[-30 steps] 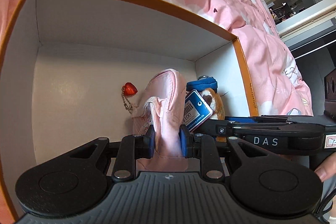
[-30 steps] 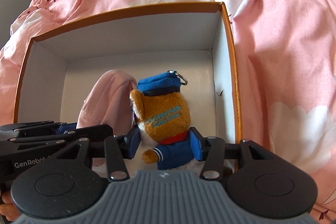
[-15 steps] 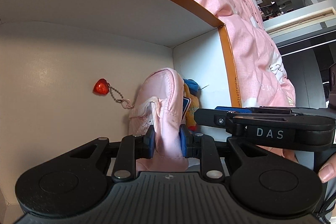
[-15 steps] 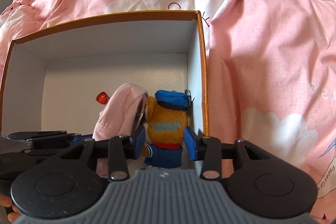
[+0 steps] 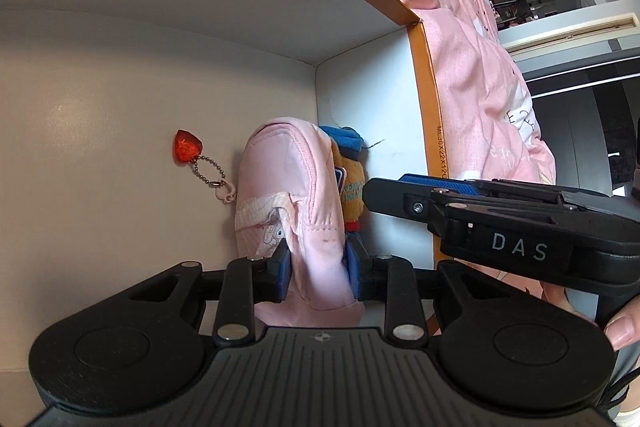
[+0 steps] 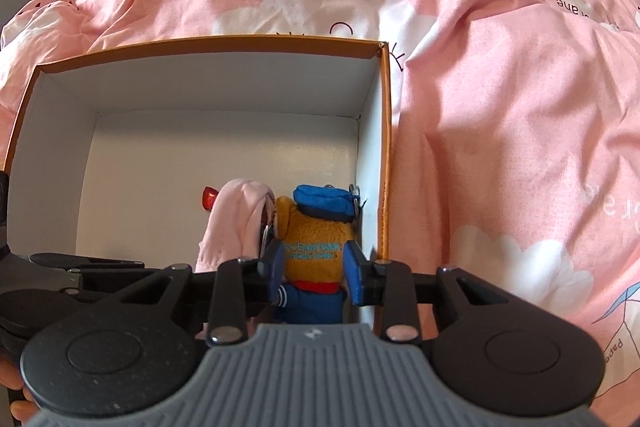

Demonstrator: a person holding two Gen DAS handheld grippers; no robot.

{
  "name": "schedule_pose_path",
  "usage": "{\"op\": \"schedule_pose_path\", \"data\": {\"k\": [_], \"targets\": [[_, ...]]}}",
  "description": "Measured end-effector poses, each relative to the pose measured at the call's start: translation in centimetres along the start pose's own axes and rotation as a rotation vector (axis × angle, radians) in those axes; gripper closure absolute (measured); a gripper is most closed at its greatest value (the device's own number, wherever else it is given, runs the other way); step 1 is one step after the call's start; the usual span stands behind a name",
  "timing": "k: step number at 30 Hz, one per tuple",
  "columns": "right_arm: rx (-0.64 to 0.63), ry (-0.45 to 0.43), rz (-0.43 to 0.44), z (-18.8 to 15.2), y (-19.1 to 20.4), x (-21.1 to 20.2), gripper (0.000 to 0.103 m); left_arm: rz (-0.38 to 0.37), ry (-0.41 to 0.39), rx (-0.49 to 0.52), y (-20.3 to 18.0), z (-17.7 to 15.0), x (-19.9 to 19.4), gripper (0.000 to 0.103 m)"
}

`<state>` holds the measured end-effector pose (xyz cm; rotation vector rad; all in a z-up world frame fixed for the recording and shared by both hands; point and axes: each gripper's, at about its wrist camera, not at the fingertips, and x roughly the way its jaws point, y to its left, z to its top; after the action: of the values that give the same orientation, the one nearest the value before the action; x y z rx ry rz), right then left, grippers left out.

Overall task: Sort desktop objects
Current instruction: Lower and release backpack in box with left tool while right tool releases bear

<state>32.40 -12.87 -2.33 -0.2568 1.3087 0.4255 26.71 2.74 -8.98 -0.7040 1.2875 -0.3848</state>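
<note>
Left gripper [image 5: 316, 267]: still clamped on the pink pouch [image 5: 292, 195], now lower and nearer the box's right corner than a second ago.
Right gripper [image 6: 314, 267]: blue pads flank the bear [image 6: 316, 247]; squeezing or just touching, cannot tell.
Bear: deeper in than before, touching the pouch, hard by the right wall.
Heart charm [image 5: 187, 150]: on the floor, left of the pouch.
Box [image 6: 384, 131]: on the pink quilt [image 6: 500, 131].

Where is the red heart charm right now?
In the left wrist view, the red heart charm lies on the box floor, left of the pink pouch, chained to it.
</note>
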Motion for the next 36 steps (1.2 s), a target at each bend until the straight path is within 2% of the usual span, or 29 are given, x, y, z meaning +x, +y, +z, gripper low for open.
{"op": "schedule_pose_path", "data": {"k": [6, 12, 14, 17, 22, 24, 27, 29, 32, 36], "targets": [[0.015, 0.033, 0.022, 0.0, 0.0, 0.6, 0.062, 0.043, 0.012, 0.038, -1.4, -0.2, 0.8, 0.071], [0.004, 0.03, 0.024, -0.7, 0.1, 0.2, 0.062, 0.088, 0.016, 0.07, -2.0, -0.3, 0.4, 0.066], [0.007, 0.027, 0.028, -0.7, 0.0, -0.1, 0.061, 0.116, 0.009, 0.09, -2.3, -0.4, 0.2, 0.056], [0.006, 0.005, 0.015, -0.8, -0.1, -0.9, 0.051, 0.161, -0.017, 0.125, -2.9, -0.6, -0.2, 0.052], [0.012, -0.011, 0.028, -1.0, -0.4, -1.9, 0.051, 0.146, -0.046, 0.14, -3.4, -1.1, -1.2, 0.051], [0.018, -0.019, 0.031, -1.1, -0.5, -2.3, 0.051, 0.146, -0.05, 0.144, -3.5, -1.4, -1.5, 0.061], [0.024, -0.043, 0.031, -1.6, -0.6, -3.2, 0.051, 0.132, -0.066, 0.138, -3.5, -1.8, -2.1, 0.067], [0.016, -0.059, 0.026, -2.0, -0.5, -3.8, 0.051, 0.126, -0.077, 0.159, -3.6, -2.0, -2.3, 0.075], [-0.006, -0.069, -0.007, -2.6, -0.4, -3.9, 0.051, 0.124, -0.068, 0.162, -3.4, -2.1, -1.5, 0.081], [0.014, -0.057, 0.002, -3.1, -1.2, -3.6, 0.051, 0.116, -0.065, 0.156, -3.3, -2.0, -1.1, 0.083]]}}
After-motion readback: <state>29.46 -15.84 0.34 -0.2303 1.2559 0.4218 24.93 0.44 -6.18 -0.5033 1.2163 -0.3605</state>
